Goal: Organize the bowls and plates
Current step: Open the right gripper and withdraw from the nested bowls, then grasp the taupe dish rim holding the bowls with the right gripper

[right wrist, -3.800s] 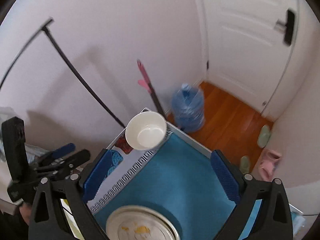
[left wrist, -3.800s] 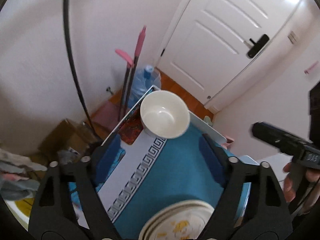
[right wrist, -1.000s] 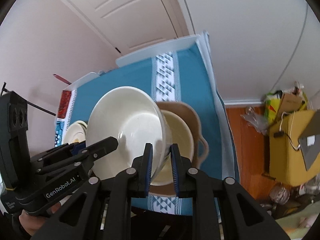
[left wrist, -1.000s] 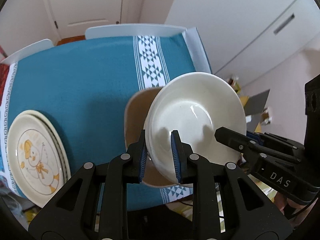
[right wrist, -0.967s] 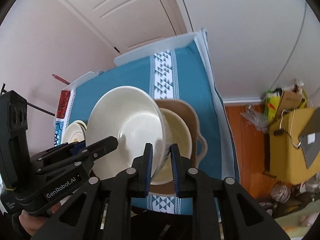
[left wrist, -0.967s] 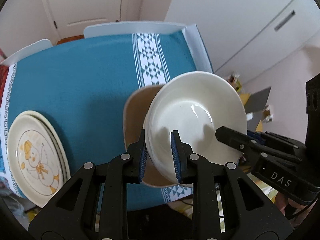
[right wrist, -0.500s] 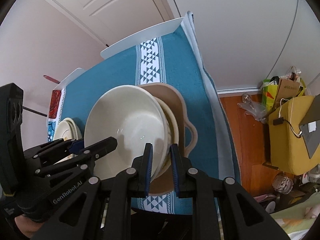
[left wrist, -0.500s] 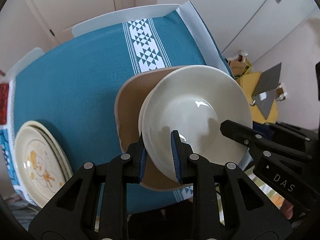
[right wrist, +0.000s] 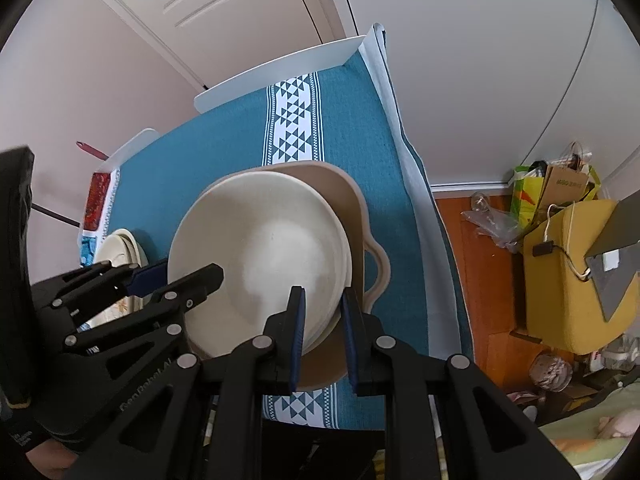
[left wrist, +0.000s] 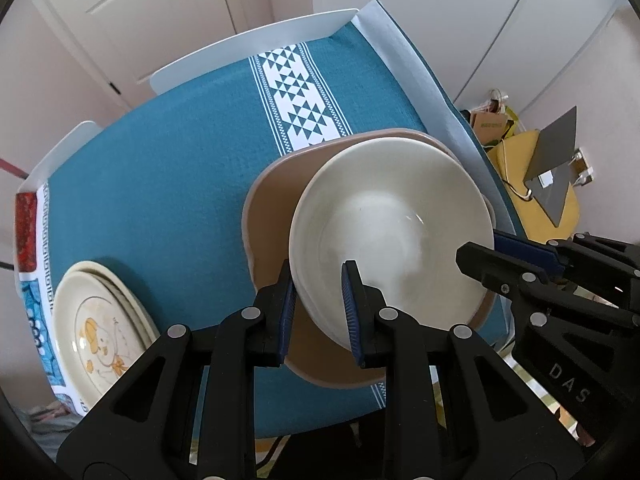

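Note:
A large cream bowl (left wrist: 392,236) sits nested in another cream bowl, inside a tan handled dish (left wrist: 272,216) on the blue tablecloth. My left gripper (left wrist: 318,300) is shut on the bowl's near-left rim. My right gripper (right wrist: 323,326) is shut on the bowl's (right wrist: 260,256) opposite rim; the tan dish (right wrist: 352,208) lies under it. Each gripper shows in the other's view. A stack of cream plates with a duck picture (left wrist: 100,332) lies at the table's left end and also shows in the right wrist view (right wrist: 120,248).
The blue tablecloth (left wrist: 160,176) with a white patterned band covers the table. White chair backs (left wrist: 256,48) stand at the far edge. A yellow stool with a grey laptop (right wrist: 576,264) and bags (right wrist: 556,184) stand on the wooden floor to the right.
Both grippers took hold of the large cream bowl since 3.8 s ago. Over the last second they have lowered it into the bowl in the tan dish.

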Tool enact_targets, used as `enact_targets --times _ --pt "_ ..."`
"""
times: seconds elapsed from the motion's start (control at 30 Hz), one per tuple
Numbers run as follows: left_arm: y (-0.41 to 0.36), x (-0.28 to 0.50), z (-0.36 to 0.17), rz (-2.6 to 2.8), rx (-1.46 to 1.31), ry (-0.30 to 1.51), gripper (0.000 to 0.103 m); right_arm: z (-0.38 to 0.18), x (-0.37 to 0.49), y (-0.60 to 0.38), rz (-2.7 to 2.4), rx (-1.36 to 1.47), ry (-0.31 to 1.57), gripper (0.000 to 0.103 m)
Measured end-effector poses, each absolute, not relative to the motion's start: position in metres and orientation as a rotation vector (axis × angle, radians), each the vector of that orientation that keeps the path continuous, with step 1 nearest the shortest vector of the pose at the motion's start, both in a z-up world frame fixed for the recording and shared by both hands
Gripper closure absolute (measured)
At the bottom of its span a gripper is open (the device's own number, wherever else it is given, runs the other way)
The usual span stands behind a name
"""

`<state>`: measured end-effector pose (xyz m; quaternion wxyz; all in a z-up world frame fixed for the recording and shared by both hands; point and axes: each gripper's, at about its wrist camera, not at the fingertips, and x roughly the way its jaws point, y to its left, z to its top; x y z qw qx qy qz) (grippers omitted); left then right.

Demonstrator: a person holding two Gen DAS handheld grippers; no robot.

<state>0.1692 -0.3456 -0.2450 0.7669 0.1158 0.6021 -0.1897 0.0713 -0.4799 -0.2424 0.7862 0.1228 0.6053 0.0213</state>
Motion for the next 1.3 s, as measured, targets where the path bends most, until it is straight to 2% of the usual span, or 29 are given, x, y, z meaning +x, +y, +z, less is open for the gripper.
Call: enact_targets --times 0.37,0.63,0.67,0.73,0.77,0.8,0.83,0.87,0.9,1.17,1.3 --pt "-0.339 0.168 -0.237 -0.421 0.226 1.293 0.083 -0.237 0.066 -0.481 0.039 0.282 1.280 0.086" --pt "-0.305 0.161 -0.168 -0.444 0.162 1.140 0.082 -0.189 0.060 -0.482 0.075 0.272 1.175 0.086" --pt "-0.301 0.159 -0.160 -0.453 0.153 1.122 0.078 -0.179 0.058 -0.481 0.089 0.264 1.151 0.086" --pt "-0.293 0.155 -0.140 -0.459 0.150 1.070 0.042 -0.156 0.052 -0.480 0.119 0.236 1.100 0.086" --pt "-0.289 0.152 -0.132 -0.454 0.154 1.039 0.007 -0.147 0.050 -0.480 0.128 0.215 1.076 0.083" --pt "-0.284 0.146 -0.122 -0.450 0.154 0.983 0.000 -0.137 0.046 -0.480 0.130 0.189 1.052 0.068" --pt "-0.281 0.142 -0.117 -0.453 0.158 0.951 0.000 -0.132 0.044 -0.481 0.128 0.173 1.042 0.040" --pt "-0.280 0.140 -0.116 -0.458 0.174 0.949 0.000 -0.129 0.041 -0.482 0.122 0.155 1.037 0.024" --pt "-0.280 0.141 -0.118 -0.460 0.192 0.962 0.000 -0.128 0.038 -0.483 0.118 0.142 1.045 0.003" --pt "-0.278 0.141 -0.174 -0.469 0.287 1.138 0.000 -0.165 0.024 -0.484 0.047 -0.093 1.214 0.001" --pt "-0.282 0.144 -0.204 -0.470 0.307 1.213 0.000 -0.195 0.031 -0.483 0.089 -0.097 1.294 0.001"
